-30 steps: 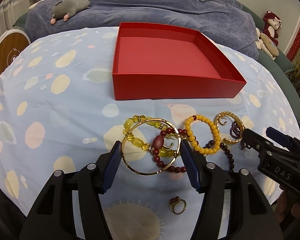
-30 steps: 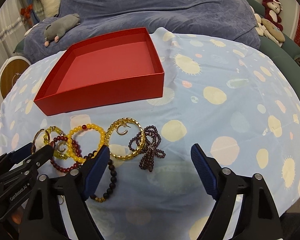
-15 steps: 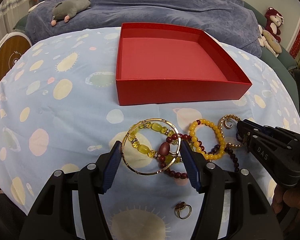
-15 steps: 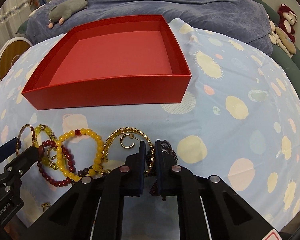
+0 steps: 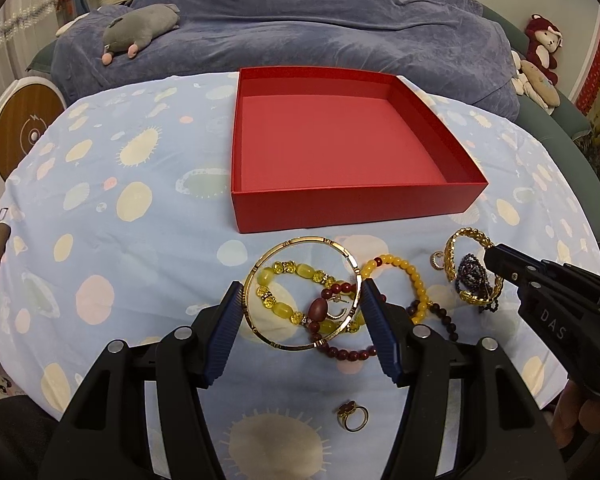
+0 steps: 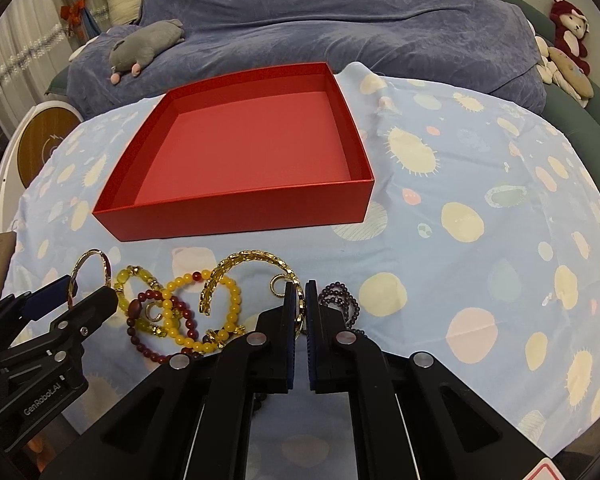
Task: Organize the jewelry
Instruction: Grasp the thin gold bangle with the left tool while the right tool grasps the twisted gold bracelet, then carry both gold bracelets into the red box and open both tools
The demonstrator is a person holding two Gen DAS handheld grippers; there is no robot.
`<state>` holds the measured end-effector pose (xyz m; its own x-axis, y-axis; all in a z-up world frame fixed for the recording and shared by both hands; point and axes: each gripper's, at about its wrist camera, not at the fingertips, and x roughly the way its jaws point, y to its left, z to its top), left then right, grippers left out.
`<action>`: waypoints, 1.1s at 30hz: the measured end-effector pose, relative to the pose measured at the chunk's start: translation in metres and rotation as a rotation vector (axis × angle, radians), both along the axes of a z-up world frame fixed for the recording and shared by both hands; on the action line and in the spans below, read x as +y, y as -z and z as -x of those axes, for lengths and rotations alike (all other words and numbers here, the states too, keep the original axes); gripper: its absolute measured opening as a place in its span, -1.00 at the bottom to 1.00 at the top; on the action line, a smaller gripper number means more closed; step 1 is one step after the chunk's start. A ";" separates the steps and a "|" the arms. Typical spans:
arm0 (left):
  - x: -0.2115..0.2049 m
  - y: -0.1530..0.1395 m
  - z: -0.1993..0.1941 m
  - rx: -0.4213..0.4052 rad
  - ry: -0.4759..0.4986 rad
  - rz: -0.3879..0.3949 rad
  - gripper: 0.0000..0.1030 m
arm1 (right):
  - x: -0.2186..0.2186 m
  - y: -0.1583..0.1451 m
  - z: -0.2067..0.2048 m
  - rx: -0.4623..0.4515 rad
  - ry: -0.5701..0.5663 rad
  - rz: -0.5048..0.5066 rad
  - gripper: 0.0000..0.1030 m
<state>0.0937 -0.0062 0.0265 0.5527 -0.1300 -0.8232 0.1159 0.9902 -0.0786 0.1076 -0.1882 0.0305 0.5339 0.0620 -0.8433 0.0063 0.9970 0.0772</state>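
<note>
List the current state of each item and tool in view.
Square red cardboard box: open, empty.
Thin gold bangle: tilted, gripped by left tool.
Gold chain-link bracelet: lifted on edge, pinched by right tool.
Yellow bead bracelet: lying on cloth.
Gold ring with red stone: lying apart.

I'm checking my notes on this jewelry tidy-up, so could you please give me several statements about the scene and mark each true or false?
1. The red box has jewelry inside. False: nothing lies in it.
2. The right gripper is shut on the gold chain bracelet. True.
3. The left gripper is shut on the thin gold bangle, its pads against either side. True.
4. The ring lies inside the thin gold bangle. False: it lies apart on the tablecloth, nearer the camera.
</note>
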 end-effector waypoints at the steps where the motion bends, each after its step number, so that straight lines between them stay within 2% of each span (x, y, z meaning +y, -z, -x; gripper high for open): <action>1: 0.000 -0.004 0.000 -0.004 0.003 0.001 0.10 | 0.000 -0.004 0.000 -0.007 0.000 -0.005 -0.92; 9: -0.002 -0.033 -0.022 -0.043 0.033 -0.007 0.10 | -0.003 -0.038 -0.025 -0.047 -0.041 -0.064 -0.92; 17: -0.003 -0.053 -0.102 -0.076 0.083 0.019 0.10 | -0.008 -0.051 -0.111 -0.062 -0.081 -0.100 -0.92; 21: -0.007 -0.047 -0.149 -0.077 0.086 -0.013 0.10 | -0.005 -0.049 -0.161 -0.060 -0.100 -0.112 -0.92; 26: -0.008 -0.025 -0.204 -0.044 0.071 -0.021 0.10 | 0.002 -0.030 -0.217 -0.039 -0.121 -0.090 -0.92; 33: -0.012 0.002 -0.252 -0.013 0.068 -0.043 0.10 | 0.010 0.003 -0.265 0.004 -0.145 -0.052 -0.92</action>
